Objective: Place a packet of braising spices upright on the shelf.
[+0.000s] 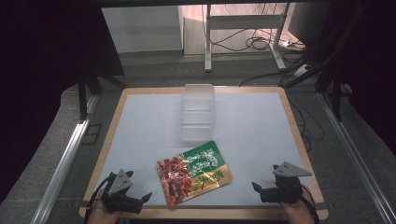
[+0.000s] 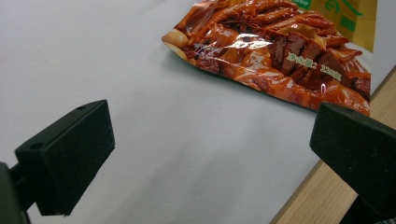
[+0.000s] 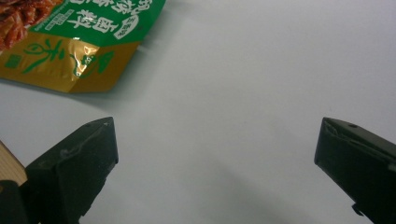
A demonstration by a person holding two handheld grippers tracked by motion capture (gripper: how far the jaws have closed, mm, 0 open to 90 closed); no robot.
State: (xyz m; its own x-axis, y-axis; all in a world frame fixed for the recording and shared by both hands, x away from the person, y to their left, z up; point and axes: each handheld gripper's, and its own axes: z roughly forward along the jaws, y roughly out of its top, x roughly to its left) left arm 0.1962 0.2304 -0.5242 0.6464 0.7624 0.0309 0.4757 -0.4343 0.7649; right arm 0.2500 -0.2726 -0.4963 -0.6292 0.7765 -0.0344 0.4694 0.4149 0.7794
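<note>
We see the pouch (image 1: 194, 173) lying flat at lower centre of the table (image 1: 252, 121), between the left gripper (image 1: 140, 199) and right gripper (image 1: 259, 189), both spread wide, holding nothing.

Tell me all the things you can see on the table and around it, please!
snack packet: one, red, green and gold, flat on the near middle of the table, between the two grippers.
plastic container: one, clear, far middle of the table, beyond the packet.
table: one, white top with a wooden edge, centre of the high view.
cables: several, black, on the floor beyond the table.
left gripper: one, black, near left corner, jaws apart, holding nothing.
right gripper: one, black, near right corner, jaws apart, holding nothing.
</note>
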